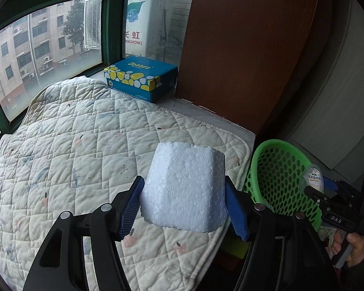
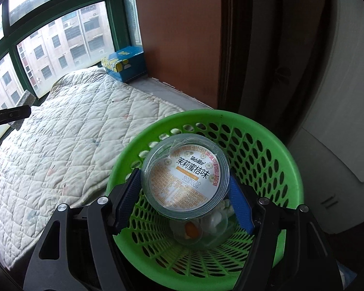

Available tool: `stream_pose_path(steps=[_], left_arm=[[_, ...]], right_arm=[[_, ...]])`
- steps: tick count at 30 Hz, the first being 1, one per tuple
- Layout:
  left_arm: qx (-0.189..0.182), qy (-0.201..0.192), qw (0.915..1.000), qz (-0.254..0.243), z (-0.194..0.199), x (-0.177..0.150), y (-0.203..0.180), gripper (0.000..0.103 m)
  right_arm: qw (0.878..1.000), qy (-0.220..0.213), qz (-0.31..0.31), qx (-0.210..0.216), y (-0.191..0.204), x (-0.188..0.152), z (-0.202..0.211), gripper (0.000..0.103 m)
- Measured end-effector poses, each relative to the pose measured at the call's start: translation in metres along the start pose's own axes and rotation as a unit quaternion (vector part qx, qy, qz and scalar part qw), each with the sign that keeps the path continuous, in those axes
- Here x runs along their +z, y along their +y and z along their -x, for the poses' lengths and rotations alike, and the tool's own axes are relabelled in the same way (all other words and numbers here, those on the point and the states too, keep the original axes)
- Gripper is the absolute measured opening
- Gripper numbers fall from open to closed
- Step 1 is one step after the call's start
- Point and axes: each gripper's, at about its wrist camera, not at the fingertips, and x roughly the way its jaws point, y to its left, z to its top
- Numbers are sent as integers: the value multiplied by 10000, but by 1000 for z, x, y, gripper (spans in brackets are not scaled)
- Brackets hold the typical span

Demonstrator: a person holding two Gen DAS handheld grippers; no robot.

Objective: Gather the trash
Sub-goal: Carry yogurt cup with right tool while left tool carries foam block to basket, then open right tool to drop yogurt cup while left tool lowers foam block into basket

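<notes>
Foam block (image 1: 184,186), judged light and crumbly, is being held across its sides by left gripper (image 1: 185,206) jaws; jelly cup (image 2: 185,178), slippery, is being clamped by right gripper (image 2: 184,191) over green basket (image 2: 267,145).

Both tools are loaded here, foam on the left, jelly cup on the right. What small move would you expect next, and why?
Probably the right tool opens to drop the jelly cup. The cup already hangs over the mouth of the green basket, where another cup lies at the bottom. The left tool holds its foam block over the quilted mat, beside the basket, so it likely goes second.
</notes>
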Motion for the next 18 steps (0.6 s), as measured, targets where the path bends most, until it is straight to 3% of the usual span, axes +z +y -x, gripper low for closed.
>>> stream_pose_path(steps=[9, 12, 18], left_arm=[[-268, 37, 9995, -181, -2, 0, -35, 62], [-350, 56, 9991, -246, -4, 1, -47, 62], [-489, 111, 9979, -408, -13, 4, -70, 62]], right_arm=[[9990, 40, -300, -335, -30, -5, 0, 71], [9985, 9, -426, -354, -40, -7, 0, 78], [9980, -28, -538, -340, -50, -11, 8, 78]])
